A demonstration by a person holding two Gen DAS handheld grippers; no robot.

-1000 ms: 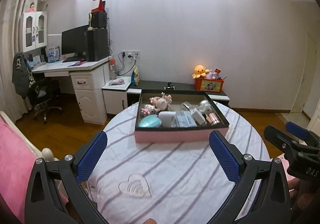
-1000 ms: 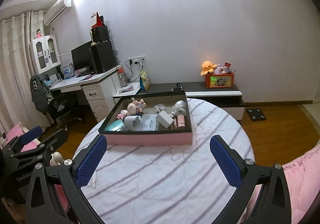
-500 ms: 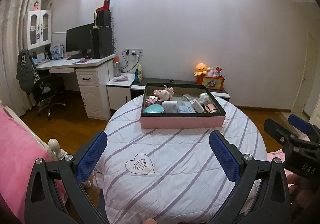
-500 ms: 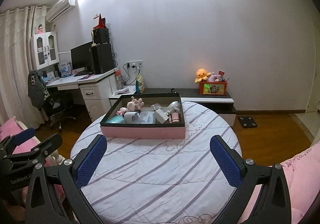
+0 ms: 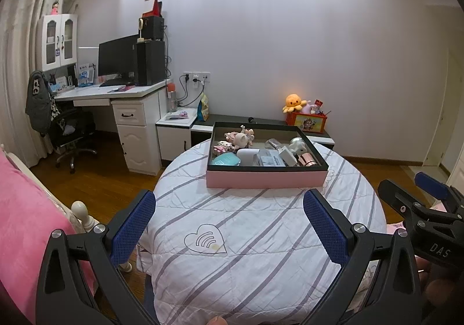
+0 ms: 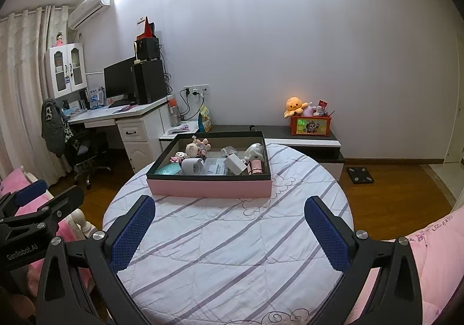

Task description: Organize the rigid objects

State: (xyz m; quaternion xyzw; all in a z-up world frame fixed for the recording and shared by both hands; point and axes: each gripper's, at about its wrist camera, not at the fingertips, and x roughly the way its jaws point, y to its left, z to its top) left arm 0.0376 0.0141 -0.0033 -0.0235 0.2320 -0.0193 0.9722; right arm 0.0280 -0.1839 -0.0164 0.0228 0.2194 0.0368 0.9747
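Nearest the cameras, both tools hang back from the work: the left gripper [image 5: 229, 226] has its blue pads spread wide with nothing between them, and the right gripper [image 6: 230, 226] is just as wide and just as empty, each held above the near part of the round table [image 6: 220, 252] and short of the pink tray [image 5: 265, 178]. By my reading this is a pause with no object in hand, either the start of a pick or the close of the sorting; the cloth on this side of the tray is bare except for a printed heart mark [image 5: 205, 242]. If more is to be done, the next move calls for bringing one gripper forward over the tray's near wall, lowering it onto a single item and closing on that alone, since the contents lie crowded. Inside the tray, just behind that near wall, sit a teal oval case [image 5: 225, 159], a white cylinder [image 5: 246, 156], a flat packet [image 5: 271, 161], a white block [image 5: 288, 155] and a rose-gold tube [image 5: 307, 159]; toward the tray's far wall are small pink figurines [image 5: 240, 137] and a silvery toy [image 5: 297, 144]. Beyond the tray, against the wall, an orange crate [image 5: 308, 122] holds a plush octopus [image 5: 293, 101].
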